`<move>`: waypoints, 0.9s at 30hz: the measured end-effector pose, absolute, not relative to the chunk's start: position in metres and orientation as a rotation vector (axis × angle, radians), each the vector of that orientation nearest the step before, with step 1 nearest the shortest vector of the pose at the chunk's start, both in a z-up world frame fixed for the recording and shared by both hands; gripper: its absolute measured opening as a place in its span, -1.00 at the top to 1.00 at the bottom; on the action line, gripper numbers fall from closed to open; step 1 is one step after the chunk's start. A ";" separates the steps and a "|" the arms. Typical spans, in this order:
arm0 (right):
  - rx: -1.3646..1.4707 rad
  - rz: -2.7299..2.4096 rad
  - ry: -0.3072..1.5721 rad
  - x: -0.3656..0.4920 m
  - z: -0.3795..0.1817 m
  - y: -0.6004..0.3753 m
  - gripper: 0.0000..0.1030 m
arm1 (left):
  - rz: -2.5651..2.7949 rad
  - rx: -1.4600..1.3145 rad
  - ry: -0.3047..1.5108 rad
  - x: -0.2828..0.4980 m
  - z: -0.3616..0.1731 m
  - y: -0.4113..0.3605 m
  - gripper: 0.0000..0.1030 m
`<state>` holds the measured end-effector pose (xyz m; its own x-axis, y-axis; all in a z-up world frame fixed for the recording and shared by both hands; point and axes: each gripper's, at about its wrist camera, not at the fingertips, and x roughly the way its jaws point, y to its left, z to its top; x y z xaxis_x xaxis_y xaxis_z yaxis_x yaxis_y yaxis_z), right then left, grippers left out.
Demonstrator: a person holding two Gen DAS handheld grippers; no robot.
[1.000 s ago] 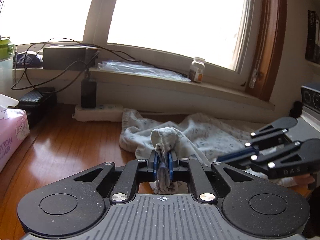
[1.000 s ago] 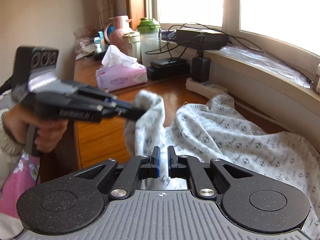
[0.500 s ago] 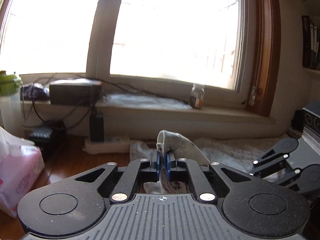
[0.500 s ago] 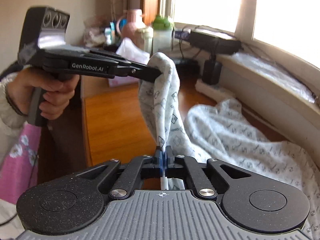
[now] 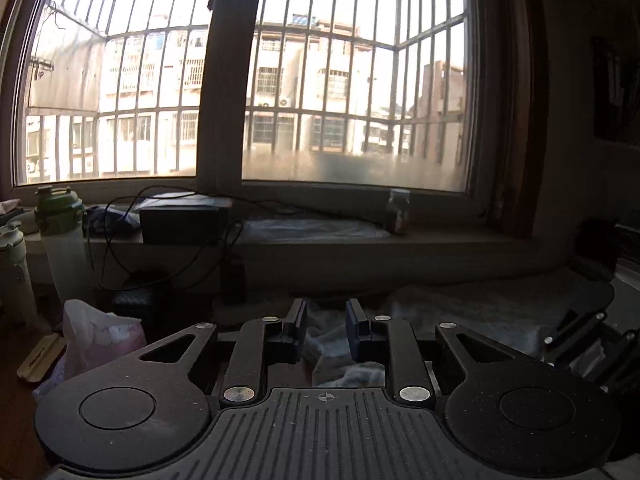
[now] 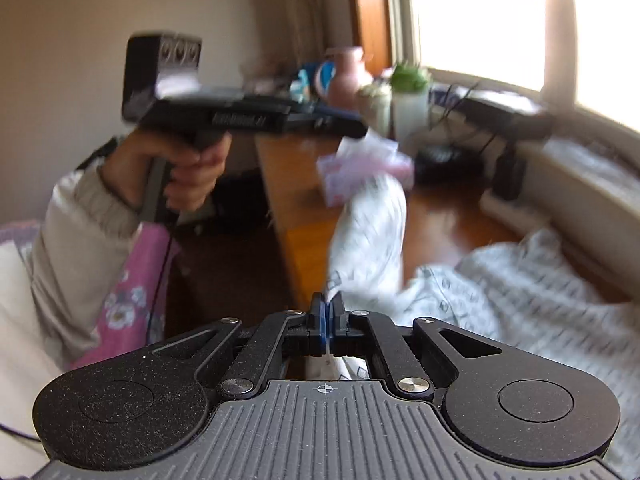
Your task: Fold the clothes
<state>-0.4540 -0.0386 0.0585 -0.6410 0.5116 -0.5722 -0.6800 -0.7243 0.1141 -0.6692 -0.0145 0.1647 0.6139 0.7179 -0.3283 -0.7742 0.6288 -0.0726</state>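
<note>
A white patterned garment (image 6: 520, 292) lies rumpled on the wooden table, dim in the left wrist view (image 5: 460, 312). My right gripper (image 6: 327, 320) is shut on an edge of that garment, and a strip of it (image 6: 368, 232) rises blurred in front of the fingers. My left gripper (image 5: 326, 320) stands open with nothing between its fingers, well above the cloth. In the right wrist view that left gripper (image 6: 352, 130) is held raised by a hand (image 6: 188, 172), its tips apart from the cloth. The right gripper's fingers (image 5: 584, 320) show at the right edge of the left wrist view.
A pink tissue pack (image 6: 360, 168) (image 5: 100, 340) sits on the table near its left end. Bottles (image 5: 60, 240), a black box (image 5: 180, 226), cables and a small jar (image 5: 398, 210) stand along the windowsill. The table edge (image 6: 292, 248) drops off beside a sleeve (image 6: 80, 232).
My left gripper has opened and let go of the garment corner, then risen and tilted up toward the window. My right gripper stays shut on the cloth, which has dropped from the left gripper.
</note>
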 end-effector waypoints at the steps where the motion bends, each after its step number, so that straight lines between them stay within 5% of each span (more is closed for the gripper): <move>1: -0.707 2.325 0.428 -0.458 0.051 -0.038 0.94 | 0.876 -0.227 0.291 -0.672 0.160 -0.013 0.55; 7: -0.701 2.310 0.420 -0.461 0.054 -0.035 0.83 | 0.869 -0.241 0.326 -0.661 0.156 -0.009 0.55; 12: -0.704 2.297 0.381 -0.450 0.063 -0.040 0.64 | 0.832 -0.240 0.368 -0.635 0.142 0.000 0.35; 27: -0.751 2.001 0.435 -0.398 -0.012 0.035 0.47 | 0.756 -0.410 0.472 -0.633 0.067 -0.017 0.26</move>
